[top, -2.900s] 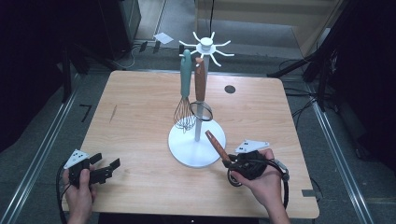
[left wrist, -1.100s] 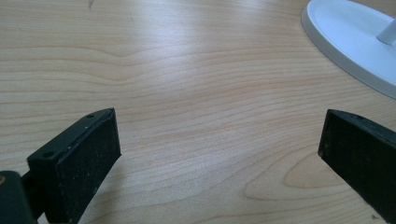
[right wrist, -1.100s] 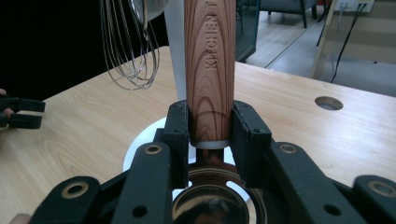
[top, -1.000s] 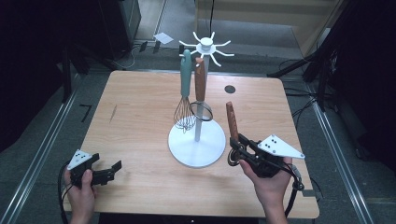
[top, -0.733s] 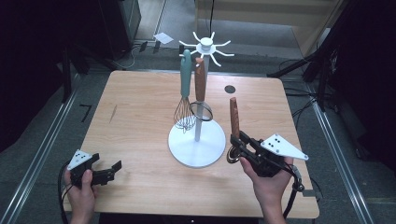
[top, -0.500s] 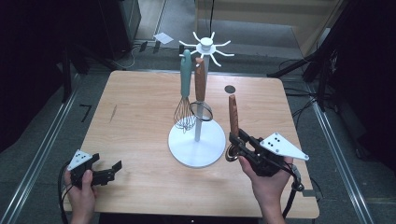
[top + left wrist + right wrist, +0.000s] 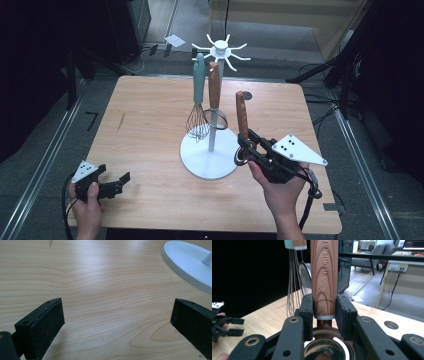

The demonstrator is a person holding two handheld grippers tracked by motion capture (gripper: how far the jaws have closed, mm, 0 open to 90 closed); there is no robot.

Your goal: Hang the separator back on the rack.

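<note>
My right gripper (image 7: 248,145) (image 7: 324,307) is shut on a wooden-handled utensil (image 7: 242,114) (image 7: 324,277). Its handle stands nearly upright and its metal head (image 7: 328,345) sits low between the jaws. It hangs just right of the white utensil stand (image 7: 210,155), above the base's right edge. On the stand hang a teal-handled whisk (image 7: 198,95) and a second wooden-handled utensil (image 7: 214,92). Near the table's front left corner my left gripper (image 7: 117,182) (image 7: 116,320) rests open over bare wood, with nothing between its pads.
The stand's hook crown (image 7: 220,50) spreads at the top of the pole. A round hole (image 7: 247,95) sits in the light wooden table (image 7: 145,125) at the back right. Dark floor, cables and metal rails surround the table.
The right gripper has lifted the wooden-handled utensil off the table beside the stand's base, tipped it upright and raised it further. The left gripper has stayed put.
</note>
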